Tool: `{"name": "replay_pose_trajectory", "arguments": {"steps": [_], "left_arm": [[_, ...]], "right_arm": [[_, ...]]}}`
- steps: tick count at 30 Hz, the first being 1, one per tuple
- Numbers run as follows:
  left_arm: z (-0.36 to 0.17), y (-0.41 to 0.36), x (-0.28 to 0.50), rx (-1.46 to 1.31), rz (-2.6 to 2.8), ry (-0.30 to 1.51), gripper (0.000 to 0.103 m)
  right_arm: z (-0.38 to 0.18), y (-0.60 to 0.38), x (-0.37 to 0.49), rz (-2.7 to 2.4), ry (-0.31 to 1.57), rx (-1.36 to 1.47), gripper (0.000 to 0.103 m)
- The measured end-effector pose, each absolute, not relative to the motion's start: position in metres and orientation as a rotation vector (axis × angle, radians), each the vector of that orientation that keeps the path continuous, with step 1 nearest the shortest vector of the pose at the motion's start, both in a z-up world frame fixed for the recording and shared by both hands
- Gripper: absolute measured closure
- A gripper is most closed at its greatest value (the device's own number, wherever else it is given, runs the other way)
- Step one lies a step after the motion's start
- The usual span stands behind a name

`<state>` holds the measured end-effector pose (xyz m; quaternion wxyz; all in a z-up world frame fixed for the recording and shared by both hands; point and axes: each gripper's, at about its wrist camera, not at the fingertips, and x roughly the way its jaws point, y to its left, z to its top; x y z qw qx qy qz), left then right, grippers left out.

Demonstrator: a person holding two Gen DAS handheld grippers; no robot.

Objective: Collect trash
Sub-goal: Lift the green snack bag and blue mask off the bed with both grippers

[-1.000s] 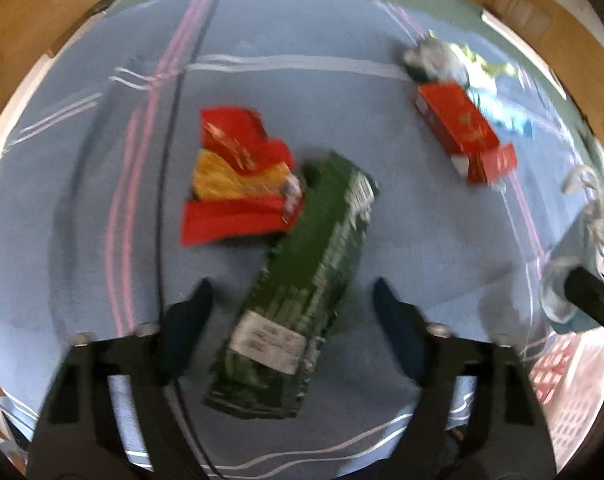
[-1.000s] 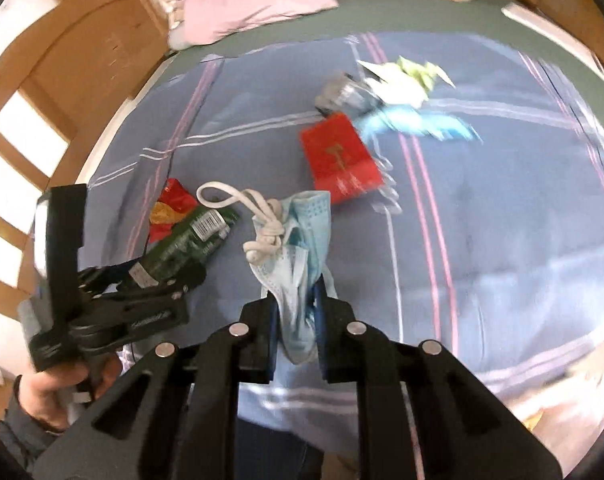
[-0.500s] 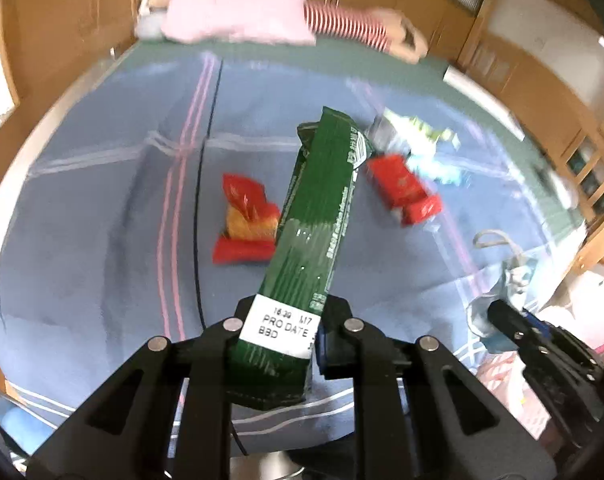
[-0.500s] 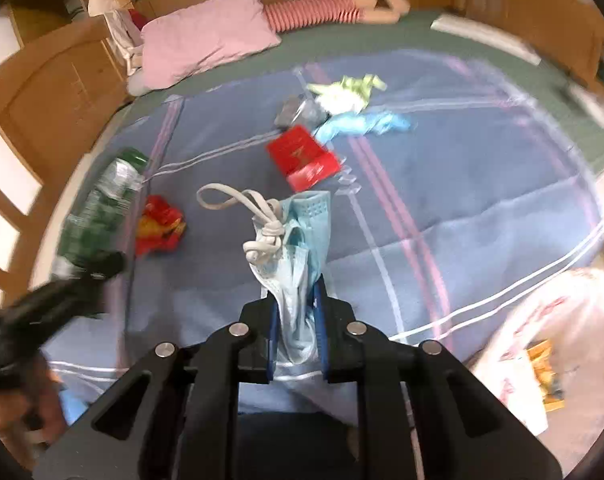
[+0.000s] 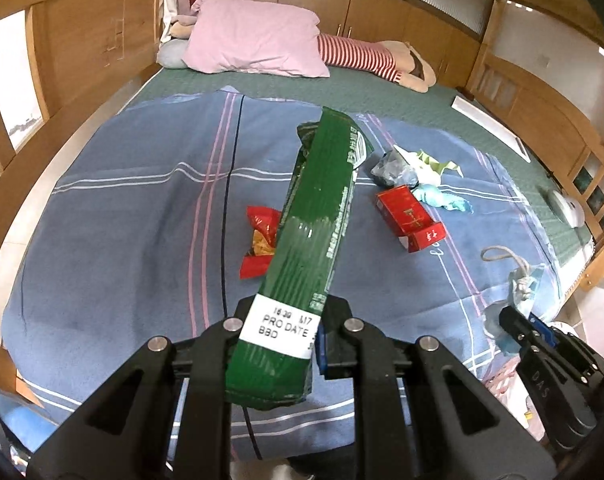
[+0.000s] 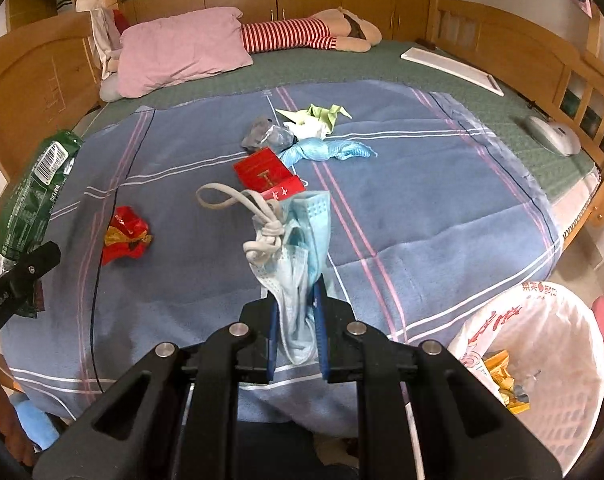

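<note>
Long green foil wrapper [image 5: 318, 240], glossy and creased, white label at its base: left gripper [image 5: 279, 344] is clamping it above the blue striped blanket [image 5: 133, 240]. Crumpled pale-blue face mask [image 6: 302, 248] with knotted white loops: right gripper [image 6: 295, 332] is pinching it, above that blanket, beside the white mesh basket [image 6: 574, 360].

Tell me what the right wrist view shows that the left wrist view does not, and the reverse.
Only the right wrist view: the white bin bag with wrappers inside, beside the bed. Only the left wrist view: the date label on the green packet, clamped in the left tool. Both show the face mask pinched in the right tool, the red box, the crumpled red wrapper and the blue blanket.
</note>
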<state>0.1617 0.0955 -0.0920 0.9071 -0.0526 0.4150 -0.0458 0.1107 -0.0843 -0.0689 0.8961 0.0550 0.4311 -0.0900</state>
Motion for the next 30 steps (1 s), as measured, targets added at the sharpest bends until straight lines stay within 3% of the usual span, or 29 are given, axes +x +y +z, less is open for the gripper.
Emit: {"name": "replay_pose_trajectory", "arguments": {"steps": [9, 30], "left_arm": [[-0.110, 0.097, 0.165, -0.139, -0.063, 0.948, 0.086], [-0.102, 0.082, 0.160, -0.104, -0.121, 0.891, 0.086]], "right_arm": [[-0.071, -0.082, 0.111, -0.184, 0.911, 0.109, 0.087], [-0.070, -0.086, 0.110, -0.169, 0.910, 0.121, 0.087]]}}
